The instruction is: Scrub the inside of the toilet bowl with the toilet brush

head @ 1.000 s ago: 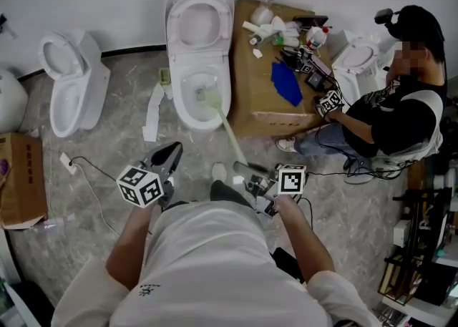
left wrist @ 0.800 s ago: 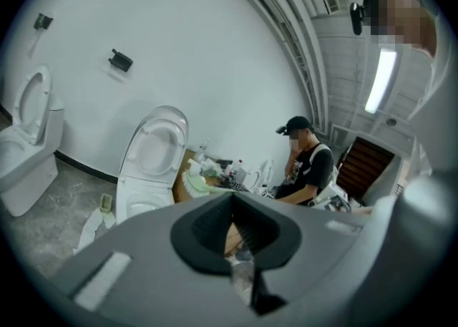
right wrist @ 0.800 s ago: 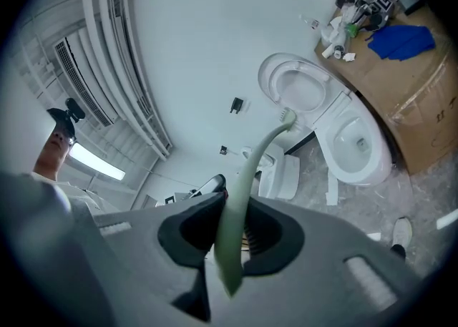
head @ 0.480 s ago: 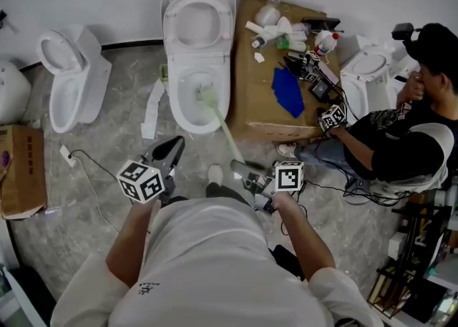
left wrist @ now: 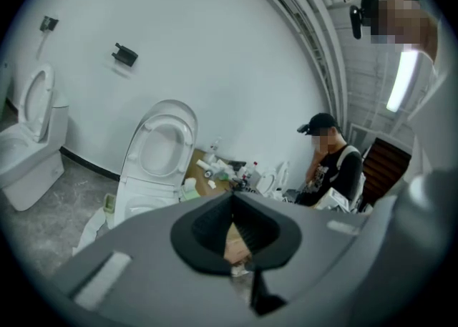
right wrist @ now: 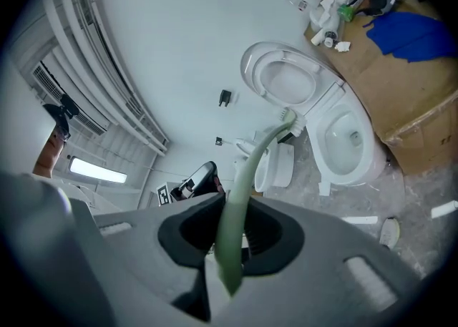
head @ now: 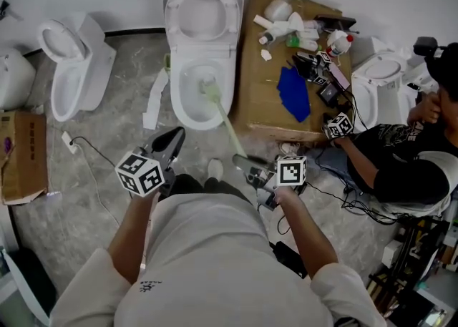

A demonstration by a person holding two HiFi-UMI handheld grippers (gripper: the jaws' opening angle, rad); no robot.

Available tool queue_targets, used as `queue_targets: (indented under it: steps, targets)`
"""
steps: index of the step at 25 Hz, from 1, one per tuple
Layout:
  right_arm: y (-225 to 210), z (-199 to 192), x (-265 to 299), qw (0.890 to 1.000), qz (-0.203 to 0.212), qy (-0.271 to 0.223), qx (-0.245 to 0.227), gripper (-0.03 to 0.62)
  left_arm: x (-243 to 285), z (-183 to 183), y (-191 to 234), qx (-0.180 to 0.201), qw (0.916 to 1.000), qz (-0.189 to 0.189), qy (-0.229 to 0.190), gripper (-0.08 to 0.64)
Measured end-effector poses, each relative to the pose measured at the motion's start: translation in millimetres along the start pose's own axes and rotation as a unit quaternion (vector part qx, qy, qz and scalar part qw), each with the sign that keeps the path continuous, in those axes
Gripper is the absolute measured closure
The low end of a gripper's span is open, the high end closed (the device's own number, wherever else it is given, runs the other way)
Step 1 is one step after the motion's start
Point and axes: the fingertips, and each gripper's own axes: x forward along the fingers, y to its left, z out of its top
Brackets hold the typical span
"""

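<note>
A white toilet (head: 201,114) stands at the top middle of the head view with its lid (head: 201,11) raised. The pale green toilet brush (head: 227,129) slants from my right gripper (head: 243,163) up into the bowl, where its head (head: 209,91) rests against the inner wall. The right gripper is shut on the brush handle (right wrist: 243,182), which curves toward the toilet bowl (right wrist: 349,139) in the right gripper view. My left gripper (head: 174,136) hovers left of the handle, short of the bowl, shut with nothing in it. The left gripper view shows the toilet (left wrist: 154,157) ahead.
A cardboard box (head: 257,89) with bottles, tools and a blue cloth (head: 293,93) stands right of the toilet. A seated person (head: 401,161) is at the right beside another toilet (head: 379,79). A third toilet (head: 68,68) stands left. Cables (head: 86,168) and paper strips (head: 154,107) lie on the floor.
The head view has shifted a little, so the scene sits slightly further right. The brush head stays in the bowl and both grippers hold about the same places.
</note>
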Motion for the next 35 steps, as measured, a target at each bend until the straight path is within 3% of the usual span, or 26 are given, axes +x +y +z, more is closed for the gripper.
queue_targets:
  steps: [8,14,20,26,35]
  targets:
    - [-7,12,9,1.000,0.002,0.020,0.016,0.526,-2,7,28,-0.011,0.9995,0.029,0.000,0.569]
    - [-19,25,24,0.999,-0.004,0.016,0.031,0.526,11,16,46,-0.001,0.9996,0.023,0.017,0.569]
    - [-54,50,52,0.998,-0.043,0.007,0.047,0.526,38,27,69,0.007,0.9992,0.000,0.039,0.569]
    - [-80,74,99,0.995,-0.044,-0.034,0.089,0.528,65,34,98,0.008,0.9972,-0.035,0.065,0.569]
    - [-149,81,161,0.986,-0.075,-0.043,0.142,0.528,106,33,135,0.010,0.9933,-0.071,0.091,0.569]
